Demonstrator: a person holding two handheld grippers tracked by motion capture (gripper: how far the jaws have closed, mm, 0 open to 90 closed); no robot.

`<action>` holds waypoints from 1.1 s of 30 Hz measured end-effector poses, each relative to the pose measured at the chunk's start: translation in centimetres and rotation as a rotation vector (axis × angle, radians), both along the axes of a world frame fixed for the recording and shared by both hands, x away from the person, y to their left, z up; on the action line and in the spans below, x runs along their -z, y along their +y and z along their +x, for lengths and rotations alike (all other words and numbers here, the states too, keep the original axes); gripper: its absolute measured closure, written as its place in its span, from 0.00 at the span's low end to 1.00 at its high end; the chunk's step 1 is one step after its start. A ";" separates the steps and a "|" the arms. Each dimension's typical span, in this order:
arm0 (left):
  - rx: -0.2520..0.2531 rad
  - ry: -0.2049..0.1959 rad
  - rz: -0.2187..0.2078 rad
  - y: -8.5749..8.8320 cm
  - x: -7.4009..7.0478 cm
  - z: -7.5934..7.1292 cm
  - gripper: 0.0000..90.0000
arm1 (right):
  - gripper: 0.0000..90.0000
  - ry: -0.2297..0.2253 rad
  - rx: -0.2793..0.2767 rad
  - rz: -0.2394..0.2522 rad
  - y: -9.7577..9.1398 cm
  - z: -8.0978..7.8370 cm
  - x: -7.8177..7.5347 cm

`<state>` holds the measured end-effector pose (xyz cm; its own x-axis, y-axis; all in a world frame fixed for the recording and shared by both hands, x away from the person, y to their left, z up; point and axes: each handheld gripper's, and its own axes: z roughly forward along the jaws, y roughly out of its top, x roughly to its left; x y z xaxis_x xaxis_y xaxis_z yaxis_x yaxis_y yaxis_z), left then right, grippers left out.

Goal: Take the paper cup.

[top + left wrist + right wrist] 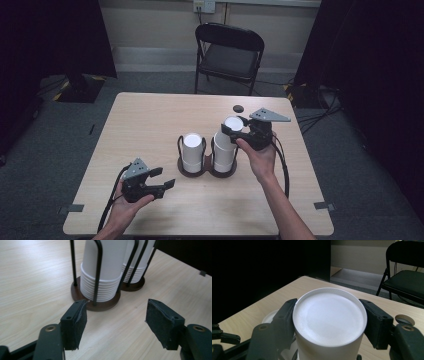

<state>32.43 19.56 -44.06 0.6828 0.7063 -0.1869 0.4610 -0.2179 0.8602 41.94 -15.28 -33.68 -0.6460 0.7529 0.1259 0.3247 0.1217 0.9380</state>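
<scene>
The right gripper is clamping its two black pads on the top white paper cup, one pad pressing each side just under the upturned flat base, so the cup is sitting squarely between the jaws and directly ahead of them. That cup is the uppermost of the taller stack of upside-down white paper cups, which is standing upright in the right-hand half of a black wire cup holder with two round dark-brown bases; the stack's long axis is running straight down below the gripper, so the coming move, I judge, is turning on a lift straight up along that axis, clear of the wire uprights. The left gripper is hovering low over the pale wood-grain surface with its jaws standing apart and nothing between them, and the shorter stack of white cups is lying just ahead of it, beyond its fingertips. The right hand is therefore the nearer to the work. The cups are looking plain, matte white, with tightly nested rolled rims ribbing the bottom of each stack. Farther off from the right gripper, a small dark round lid is lying on the surface, and a black folding chair is standing beyond the far edge.
</scene>
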 end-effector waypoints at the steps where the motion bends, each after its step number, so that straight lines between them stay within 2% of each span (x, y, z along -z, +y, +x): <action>1: 0.011 -0.002 -0.007 -0.1 -0.1 0.0 0.39 | 0.38 -0.001 0.000 0.002 -0.1 0.0 -0.1; 3: 0.023 -0.015 -0.009 -0.1 -0.3 0.0 0.42 | 0.38 -0.005 0.005 0.009 -0.4 -0.3 -0.3; 10: 0.090 -0.028 -0.016 -0.8 -0.8 0.0 0.41 | 0.38 0.003 0.017 0.027 -1.8 -0.9 -1.0; 13: 0.110 -0.068 -0.039 -1.4 -1.5 0.1 0.46 | 0.38 0.000 0.028 0.031 -2.5 -1.8 -1.6; 18: 0.124 -0.090 -0.049 -2.2 -2.1 0.4 0.48 | 0.39 0.000 0.047 0.031 -3.3 -2.7 -1.8; 22: 0.139 -0.091 -0.080 -2.9 -2.2 0.8 0.45 | 0.39 0.012 0.055 0.031 -3.9 -3.6 -1.4; 23: 0.150 -0.111 -0.086 -3.3 -2.0 0.9 0.42 | 0.39 0.017 0.058 0.039 -4.1 -4.0 -1.2; 24: 0.150 -0.111 -0.086 -3.3 -2.0 0.9 0.40 | 0.39 0.017 0.058 0.039 -4.1 -4.0 -1.2; 25: 0.154 -0.116 -0.092 -3.5 -2.0 1.0 0.39 | 0.39 0.031 0.057 0.059 -4.3 -4.3 -0.9; 26: 0.158 -0.115 -0.112 -3.8 -1.9 1.1 0.38 | 0.39 0.034 0.059 0.058 -4.3 -4.5 -0.8; 29: 0.166 -0.137 -0.112 -4.2 -1.8 1.1 0.38 | 0.39 0.041 0.058 0.070 -4.5 -4.8 -0.4; 33: 0.175 -0.164 -0.122 -4.8 -1.7 1.1 0.37 | 0.39 0.053 0.055 0.115 -5.1 -5.7 0.4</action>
<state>33.50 14.71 -42.32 0.8208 0.5537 -0.1405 0.2779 -0.1720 0.9451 36.20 -20.37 -34.07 -0.5941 0.7657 0.2466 0.3773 -0.0055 0.9261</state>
